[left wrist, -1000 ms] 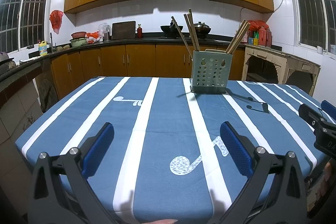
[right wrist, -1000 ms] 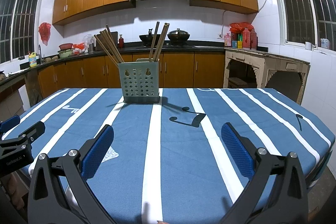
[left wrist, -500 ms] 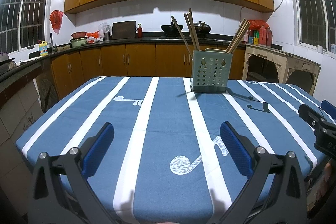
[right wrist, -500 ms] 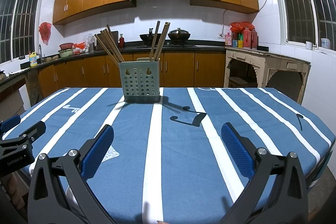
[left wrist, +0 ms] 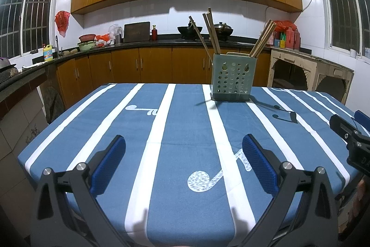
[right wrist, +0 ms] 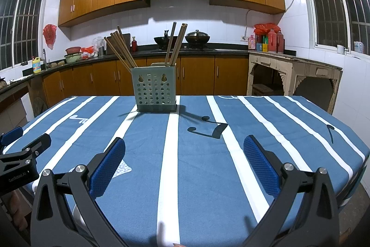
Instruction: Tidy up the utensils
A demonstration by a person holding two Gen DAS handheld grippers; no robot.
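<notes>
While both grippers hang low over the near edge of the table (left wrist: pixel 148 122), the holder (right wrist: pixel 156 90) stands upright well apart from them, toward the far edge, with chopsticks (right wrist: pixel 121 48) leaning out of it in loose bunches to either side. The left gripper (left wrist: pixel 183 155) is spread wide with nothing between its blue pads (left wrist: pixel 108 163), and the right gripper (right wrist: pixel 184 155) is spread just as wide and just as bare. Held level and facing the holder, side by side, they look parked at rest, jaws ready, rather than mid-reach; no loose utensil lies on the cloth that I can see, so my guess is the sorting is either finished or has yet to start. Against a second ago almost nothing differs: the holder sits at the same spot in each view, the chopsticks lean the same way, and neither gripper has closed or advanced.
</notes>
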